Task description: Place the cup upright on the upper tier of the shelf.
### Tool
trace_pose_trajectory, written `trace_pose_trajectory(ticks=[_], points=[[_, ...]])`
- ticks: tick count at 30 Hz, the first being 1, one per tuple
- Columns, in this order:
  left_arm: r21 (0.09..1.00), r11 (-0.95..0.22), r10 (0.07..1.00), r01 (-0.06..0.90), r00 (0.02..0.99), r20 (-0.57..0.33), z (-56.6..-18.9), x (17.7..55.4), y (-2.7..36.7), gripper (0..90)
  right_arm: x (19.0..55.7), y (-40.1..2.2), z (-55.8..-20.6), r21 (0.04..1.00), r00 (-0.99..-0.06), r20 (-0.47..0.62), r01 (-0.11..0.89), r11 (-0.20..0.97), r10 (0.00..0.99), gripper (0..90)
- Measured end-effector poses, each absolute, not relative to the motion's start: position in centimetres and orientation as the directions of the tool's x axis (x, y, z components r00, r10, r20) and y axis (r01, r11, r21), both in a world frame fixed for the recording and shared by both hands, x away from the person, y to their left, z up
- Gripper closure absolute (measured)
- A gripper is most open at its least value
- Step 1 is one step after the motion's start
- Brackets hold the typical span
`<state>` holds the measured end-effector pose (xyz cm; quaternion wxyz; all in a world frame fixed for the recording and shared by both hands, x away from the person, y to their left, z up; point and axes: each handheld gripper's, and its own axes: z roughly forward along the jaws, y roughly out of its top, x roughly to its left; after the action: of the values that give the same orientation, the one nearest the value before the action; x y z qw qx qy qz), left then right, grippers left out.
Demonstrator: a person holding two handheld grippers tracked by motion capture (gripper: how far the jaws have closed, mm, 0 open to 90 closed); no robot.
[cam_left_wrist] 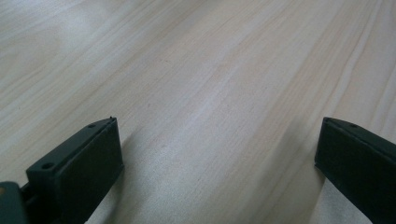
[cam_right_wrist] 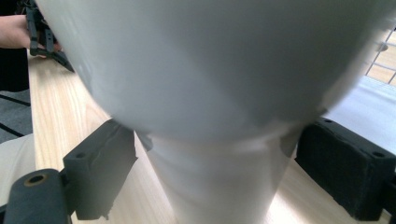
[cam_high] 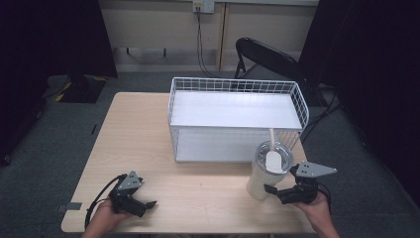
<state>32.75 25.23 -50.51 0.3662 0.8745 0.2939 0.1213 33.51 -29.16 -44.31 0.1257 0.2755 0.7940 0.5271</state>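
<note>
The right claw (cam_high: 280, 192) lies low near the front right corner of the light wooden surface (cam_high: 148, 144), held from below by the person's right hand (cam_high: 317, 210). Its 2 black jaws stand at both sides of the narrow base of the tall cream plastic tumbler with a clear lid and a straw (cam_high: 267, 171). In the right gripper view the tumbler (cam_right_wrist: 210, 93) sits between the jaws, but I cannot tell if they press it or only stand beside it. The left claw (cam_high: 143, 204) rests near the front left corner, in the left hand (cam_high: 106, 215), with its jaws wide apart and only bare wood (cam_left_wrist: 210, 93) between them. Behind the tumbler, toward the far right edge, stands a white wire 2-level rack (cam_high: 236, 116). Beyond the surface there is grey carpet (cam_high: 29, 163), a black folding chair (cam_high: 265, 57) and dark curtains (cam_high: 376, 59).
</note>
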Motion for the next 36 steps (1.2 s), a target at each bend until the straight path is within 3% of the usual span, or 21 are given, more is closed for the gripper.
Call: trace_pose_trajectory(ticks=[36], points=[[0.712, -0.559, 0.603, 0.425, 0.798, -0.003, -50.5, 32.8, 25.2, 0.1, 34.5, -27.9, -45.3, 0.933, -0.832, 0.064, 0.245, 0.262, 0.551, 8.7]])
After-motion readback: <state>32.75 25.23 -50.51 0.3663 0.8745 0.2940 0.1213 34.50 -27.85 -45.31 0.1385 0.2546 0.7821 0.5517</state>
